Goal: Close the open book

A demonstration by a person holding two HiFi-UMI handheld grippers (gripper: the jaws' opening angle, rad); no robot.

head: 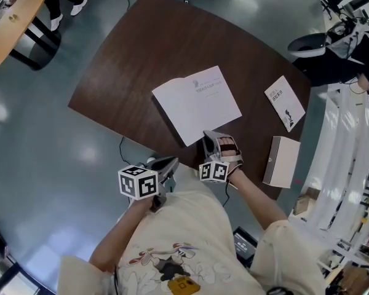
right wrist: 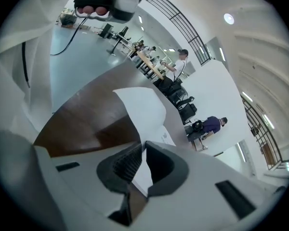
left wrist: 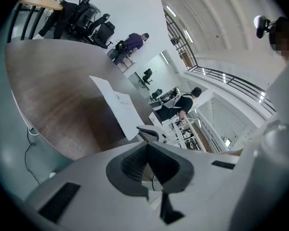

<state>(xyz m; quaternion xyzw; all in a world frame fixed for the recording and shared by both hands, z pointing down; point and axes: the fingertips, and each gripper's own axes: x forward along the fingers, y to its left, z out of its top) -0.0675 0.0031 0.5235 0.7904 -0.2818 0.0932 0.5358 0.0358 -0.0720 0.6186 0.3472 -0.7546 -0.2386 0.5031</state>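
White pages mark the one open book (head: 197, 103) before us; our right gripper (head: 211, 136) pinches its near page, our left gripper (head: 170, 163) sits clamped empty beside it.

txt on book (head: 197, 100) too small to read & its near corner hidden behind right gripper (head: 210, 135).

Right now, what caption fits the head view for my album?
Right tongs pinch the open book by its near edge on the brown table; left tongs hang shut nearby.
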